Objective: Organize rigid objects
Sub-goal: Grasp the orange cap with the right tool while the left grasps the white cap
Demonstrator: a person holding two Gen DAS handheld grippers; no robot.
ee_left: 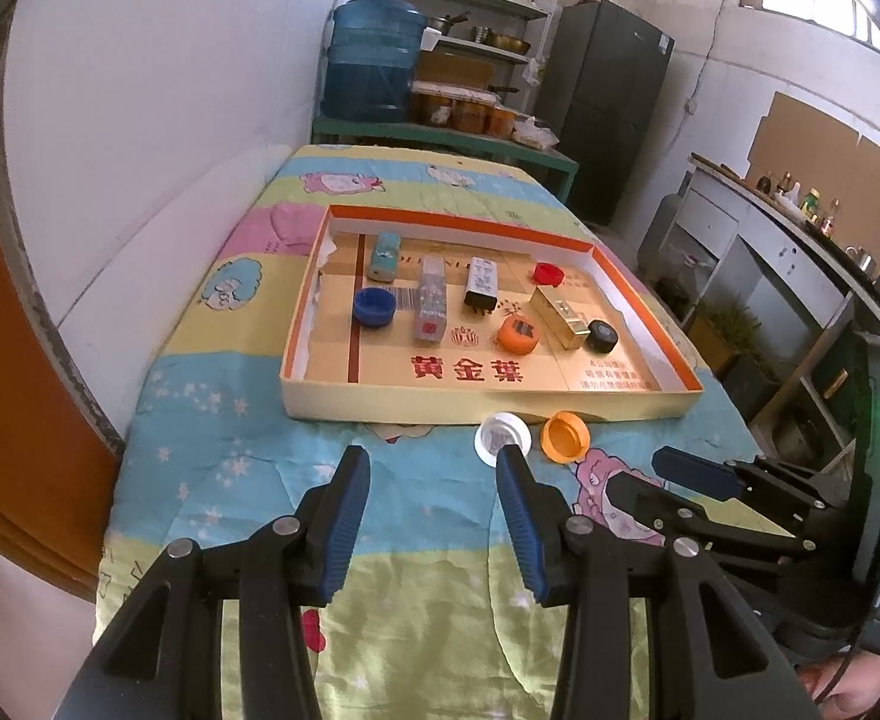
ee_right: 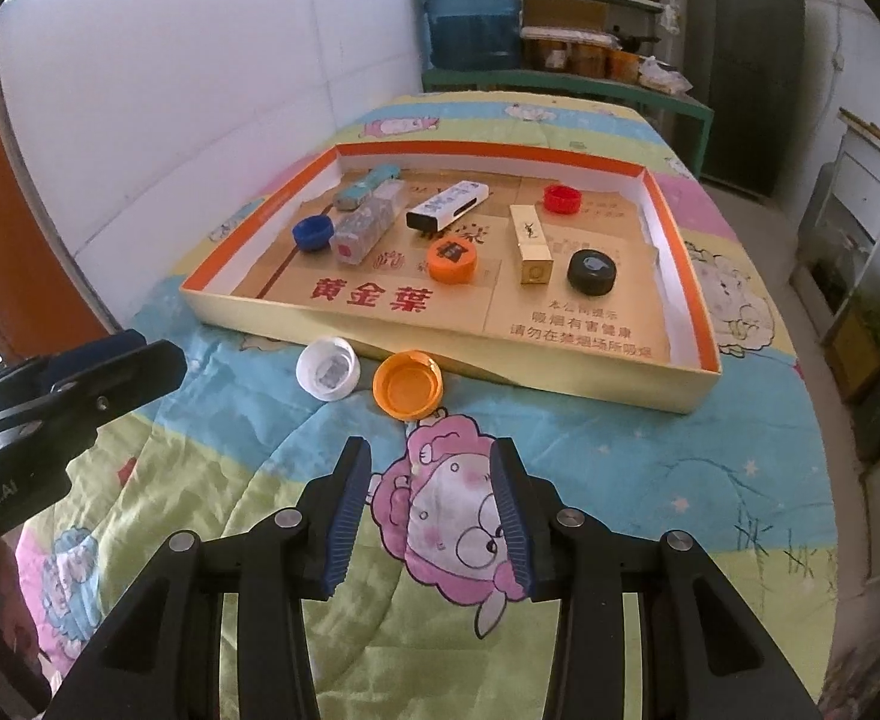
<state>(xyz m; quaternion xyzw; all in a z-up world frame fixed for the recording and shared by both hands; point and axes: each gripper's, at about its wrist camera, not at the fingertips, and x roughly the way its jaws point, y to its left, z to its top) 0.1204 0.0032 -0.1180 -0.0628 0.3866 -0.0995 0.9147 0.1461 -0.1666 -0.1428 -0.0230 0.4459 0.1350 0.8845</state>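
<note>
The left gripper [ee_left: 434,462] is held with its jaws spread wide and nothing between them, above the quilt [ee_left: 212,480] just short of the tray's near wall; the right gripper [ee_right: 431,459] is likewise released and empty, hovering over a pink cartoon sheep printed on the cloth. The two tools are seen side by side, near but apart.

Most of the far half of the quilt is taken up by a shallow cardboard tray [ee_right: 688,387] with an orange rim (red characters are printed on its floor). Open cloth is left in front of the tray, where the grippers are, and a narrower strip along its right wall. The near floor of the tray is bare.

Inside the tray, a clear plastic box [ee_right: 365,225] lies at the left, its long axis running from near to far, with a teal case [ee_right: 365,186] behind it, roughly in line. A white and black box [ee_right: 448,204] lies slanted, its black end toward the near left. A gold box [ee_right: 532,243] lies with its long axis near to far, a square end facing the camera. An orange cap [ee_right: 453,261] sits between these two, a black cap [ee_right: 591,271] just right of the gold box, a blue cap [ee_right: 312,232] beside the clear box, and a red cap [ee_right: 561,199] toward the far right.

Outside, against the near wall, an orange lid [ee_right: 408,385] and a white lid [ee_right: 327,370] lie hollow side up, almost touching.
</note>
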